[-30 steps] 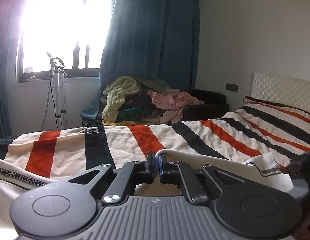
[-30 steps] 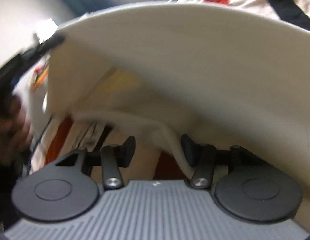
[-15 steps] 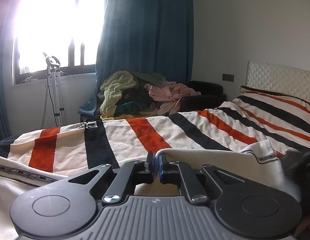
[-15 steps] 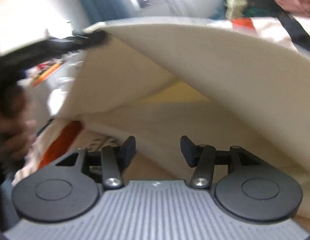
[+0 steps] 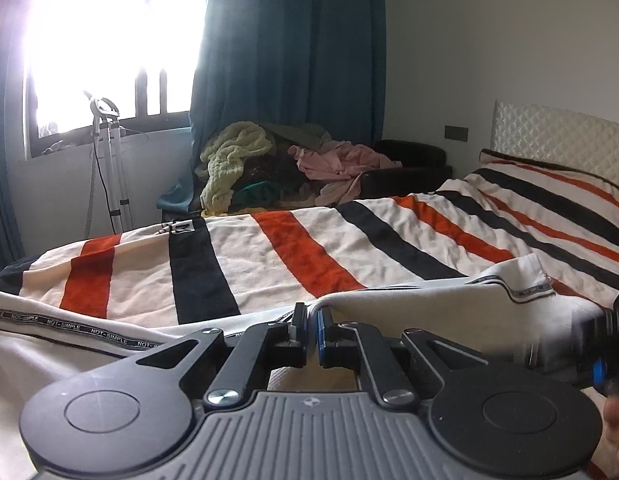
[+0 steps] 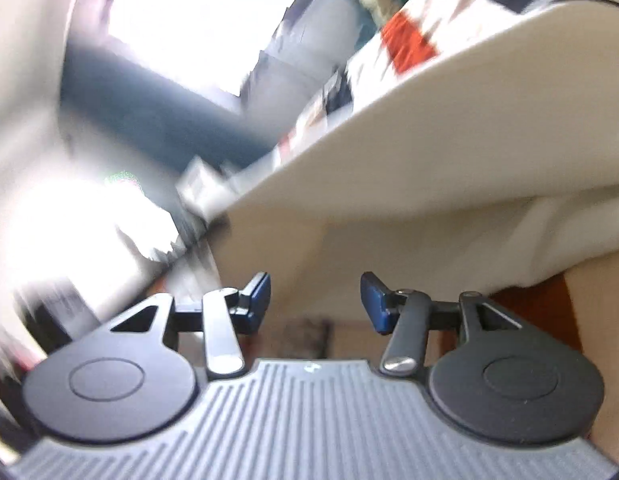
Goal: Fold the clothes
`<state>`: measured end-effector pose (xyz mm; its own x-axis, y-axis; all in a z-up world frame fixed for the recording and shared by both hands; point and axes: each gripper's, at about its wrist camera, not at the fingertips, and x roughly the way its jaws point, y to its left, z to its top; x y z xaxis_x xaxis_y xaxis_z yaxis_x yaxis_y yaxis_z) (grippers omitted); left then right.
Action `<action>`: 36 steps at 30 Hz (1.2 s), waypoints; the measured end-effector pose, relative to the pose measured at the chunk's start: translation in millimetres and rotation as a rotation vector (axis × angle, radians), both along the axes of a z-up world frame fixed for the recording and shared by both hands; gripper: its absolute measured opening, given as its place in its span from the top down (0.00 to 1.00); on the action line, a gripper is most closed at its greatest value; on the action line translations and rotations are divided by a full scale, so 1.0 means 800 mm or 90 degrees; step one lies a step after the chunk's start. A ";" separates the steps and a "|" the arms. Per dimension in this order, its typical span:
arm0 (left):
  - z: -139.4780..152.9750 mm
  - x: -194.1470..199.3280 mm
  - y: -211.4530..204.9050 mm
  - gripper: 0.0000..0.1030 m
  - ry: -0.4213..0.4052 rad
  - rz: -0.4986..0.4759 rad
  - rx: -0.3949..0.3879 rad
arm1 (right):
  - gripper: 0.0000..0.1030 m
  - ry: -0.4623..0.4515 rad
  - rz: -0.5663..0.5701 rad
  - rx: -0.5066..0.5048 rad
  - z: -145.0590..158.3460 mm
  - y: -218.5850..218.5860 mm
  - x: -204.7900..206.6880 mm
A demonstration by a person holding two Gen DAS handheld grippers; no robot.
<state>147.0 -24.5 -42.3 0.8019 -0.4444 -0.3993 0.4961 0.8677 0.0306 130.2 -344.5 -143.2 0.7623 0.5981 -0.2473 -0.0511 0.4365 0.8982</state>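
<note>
Left gripper [image 5: 312, 322]: I see its jaws drawn nearly together, pinching a fold of the cream garment [image 5: 429, 312] at the edge. The cloth rises in a ridge from the fingertips and runs off to the right; a dark trim band with "NOT-SIMPLE" lettering [image 5: 61, 323] runs along its left part. The garment lies across the near edge of the bed.

Right gripper [image 6: 315, 300]: I see the jaws spread wide with nothing between the blue pads [image 6: 256, 296]. The cream garment hangs just beyond and above them, not touching either pad as far as I can tell. This view is heavily motion-blurred. In the left wrist view the right gripper shows only as a dark blurred shape at the right edge.

Beyond the garment: striped blanket [image 5: 309, 248], cream with orange and black bands, covering the bed. Further back, a pile of clothes [image 5: 277, 164] on a dark chair, a white stand [image 5: 109, 160] under the window [image 5: 109, 40], teal curtain [image 5: 289, 60], quilted headboard [image 5: 557, 136] far right.
</note>
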 end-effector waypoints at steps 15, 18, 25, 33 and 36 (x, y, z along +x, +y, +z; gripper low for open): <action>-0.008 -0.016 -0.002 0.94 0.019 0.026 -0.011 | 0.21 0.095 -0.360 0.190 -0.071 -0.092 -0.009; -0.009 -0.016 -0.004 0.94 0.019 0.027 -0.010 | 0.21 0.114 -0.463 0.223 -0.081 -0.117 -0.034; -0.007 -0.009 -0.004 0.94 0.021 0.039 -0.034 | 0.18 0.141 -0.337 0.227 -0.078 -0.084 -0.017; -0.003 -0.006 0.001 0.94 0.021 0.043 -0.058 | 0.20 0.108 -0.071 0.182 -0.076 -0.007 0.065; -0.003 -0.004 0.003 0.94 0.025 0.043 -0.064 | 0.21 0.103 -0.141 0.217 -0.087 -0.030 0.061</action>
